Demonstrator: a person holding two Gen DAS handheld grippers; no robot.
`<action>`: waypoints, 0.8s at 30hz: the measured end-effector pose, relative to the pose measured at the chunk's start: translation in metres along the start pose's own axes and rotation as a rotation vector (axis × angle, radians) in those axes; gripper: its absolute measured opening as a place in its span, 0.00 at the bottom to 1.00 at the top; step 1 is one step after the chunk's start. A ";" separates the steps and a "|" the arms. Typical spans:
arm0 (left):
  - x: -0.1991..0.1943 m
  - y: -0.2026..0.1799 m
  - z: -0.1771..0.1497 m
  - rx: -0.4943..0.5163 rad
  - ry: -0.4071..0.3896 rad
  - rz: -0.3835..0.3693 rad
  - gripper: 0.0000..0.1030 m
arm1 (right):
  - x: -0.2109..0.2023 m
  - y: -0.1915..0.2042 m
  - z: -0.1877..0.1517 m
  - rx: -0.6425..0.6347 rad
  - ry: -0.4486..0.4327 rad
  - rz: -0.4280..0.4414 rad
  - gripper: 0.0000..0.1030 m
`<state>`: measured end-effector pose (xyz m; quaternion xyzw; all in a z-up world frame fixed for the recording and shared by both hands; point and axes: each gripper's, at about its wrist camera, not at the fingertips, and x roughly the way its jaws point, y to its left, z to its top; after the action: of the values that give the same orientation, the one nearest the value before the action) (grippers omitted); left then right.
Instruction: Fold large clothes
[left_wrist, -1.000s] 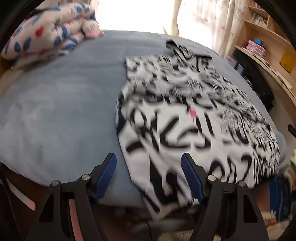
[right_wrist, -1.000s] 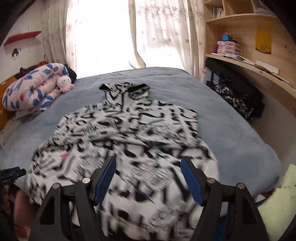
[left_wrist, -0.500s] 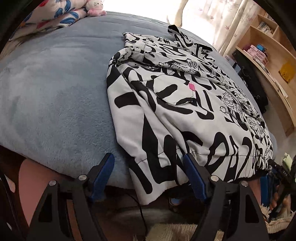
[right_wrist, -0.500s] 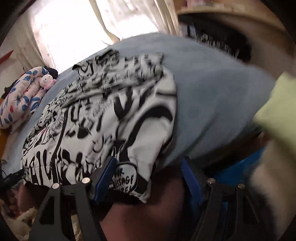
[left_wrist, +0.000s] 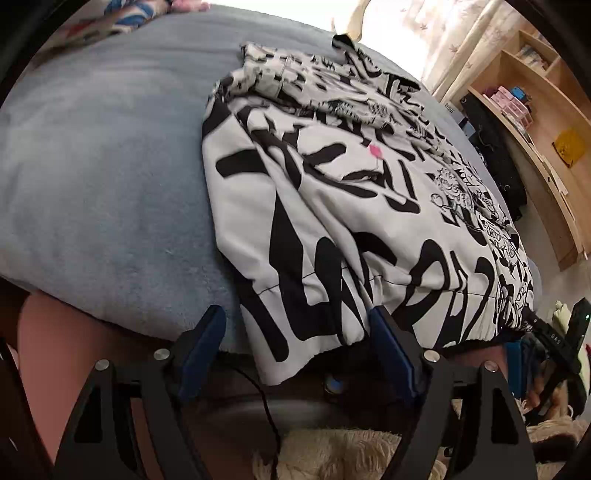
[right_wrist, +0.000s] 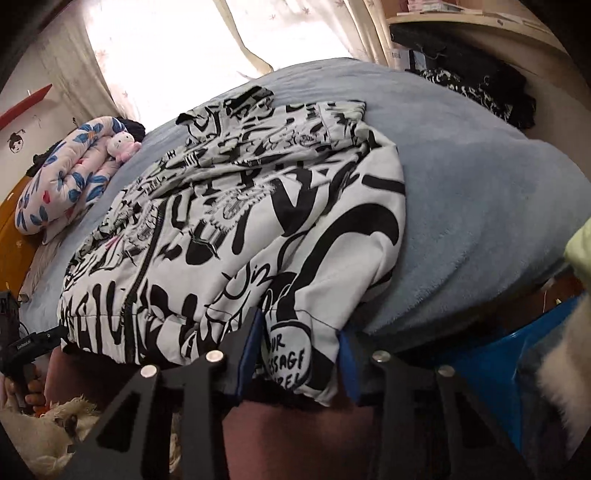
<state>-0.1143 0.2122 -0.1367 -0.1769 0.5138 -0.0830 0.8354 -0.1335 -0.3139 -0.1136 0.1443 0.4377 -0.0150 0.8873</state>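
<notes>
A black-and-white printed jacket (left_wrist: 332, 206) (right_wrist: 236, 221) lies spread on the blue bed cover (left_wrist: 103, 177) (right_wrist: 480, 206), its hem hanging over the near edge. My left gripper (left_wrist: 295, 343) is at the hem's left corner. Its jaws are opening, the corner hangs between them, and the pads are not pressing on it. My right gripper (right_wrist: 299, 347) is at the hem's right corner, where a round patch with lettering (right_wrist: 288, 358) hangs. Its jaws are closing, the cloth spans the gap between them, and I see no squeeze on it.
A rolled floral quilt (right_wrist: 62, 181) and a pink plush toy (right_wrist: 122, 146) sit at the bed's far left. Wooden shelves (left_wrist: 535, 122) and dark clothes (right_wrist: 480, 85) stand on the right. A shaggy rug (left_wrist: 332, 454) and a person's legs lie below the bed edge.
Both grippers have dropped to the bed's near edge and now frame the hem corners. The right jaws have narrowed around the patch corner. The left jaws have widened a little.
</notes>
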 end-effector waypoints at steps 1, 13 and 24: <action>0.003 -0.001 0.000 0.001 0.013 -0.006 0.79 | 0.002 0.000 0.000 0.002 0.003 -0.004 0.40; -0.027 -0.059 0.026 0.191 0.008 0.009 0.16 | -0.048 0.043 0.033 -0.113 -0.140 -0.054 0.16; -0.095 -0.061 0.140 -0.028 -0.220 -0.255 0.13 | -0.079 0.039 0.156 0.097 -0.315 0.132 0.14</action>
<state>-0.0304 0.2159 0.0225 -0.2600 0.3935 -0.1612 0.8669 -0.0561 -0.3265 0.0476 0.2112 0.2815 -0.0004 0.9361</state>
